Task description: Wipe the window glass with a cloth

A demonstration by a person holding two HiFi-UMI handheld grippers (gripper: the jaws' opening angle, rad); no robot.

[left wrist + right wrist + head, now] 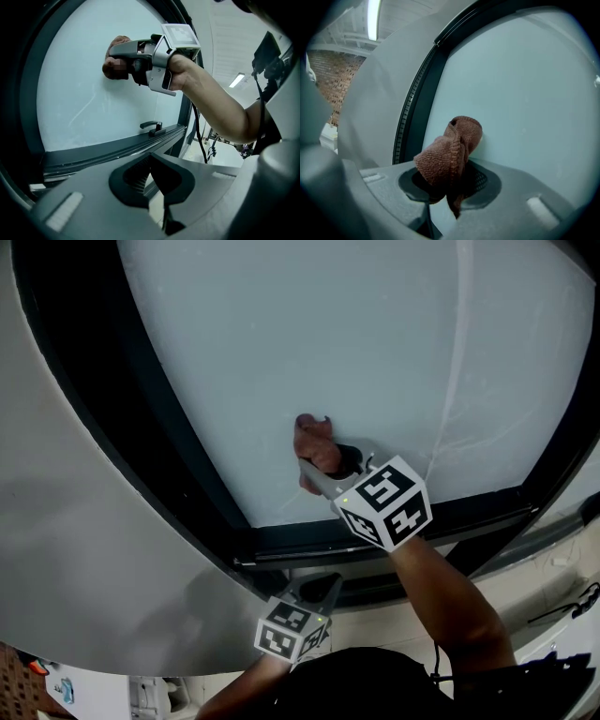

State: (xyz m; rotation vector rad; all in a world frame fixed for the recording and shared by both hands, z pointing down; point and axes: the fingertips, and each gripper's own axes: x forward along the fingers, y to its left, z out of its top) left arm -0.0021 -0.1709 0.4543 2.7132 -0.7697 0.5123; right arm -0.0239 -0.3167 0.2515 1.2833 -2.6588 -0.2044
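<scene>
- the right gripper has its jaws clamped on a reddish-brown cloth, bunched into a wad that sticks out past the fingertips.
- in the right gripper view the cloth fills the gap between the jaws, and its far end touches the window glass.
- the cloth sits on the lower middle part of the pane, above the dark bottom frame.
- the left gripper hangs lower, below the frame and off the glass.
- its jaws are drawn together with nothing between them.
- a dark window handle sits on the bottom frame, under the right gripper.
</scene>
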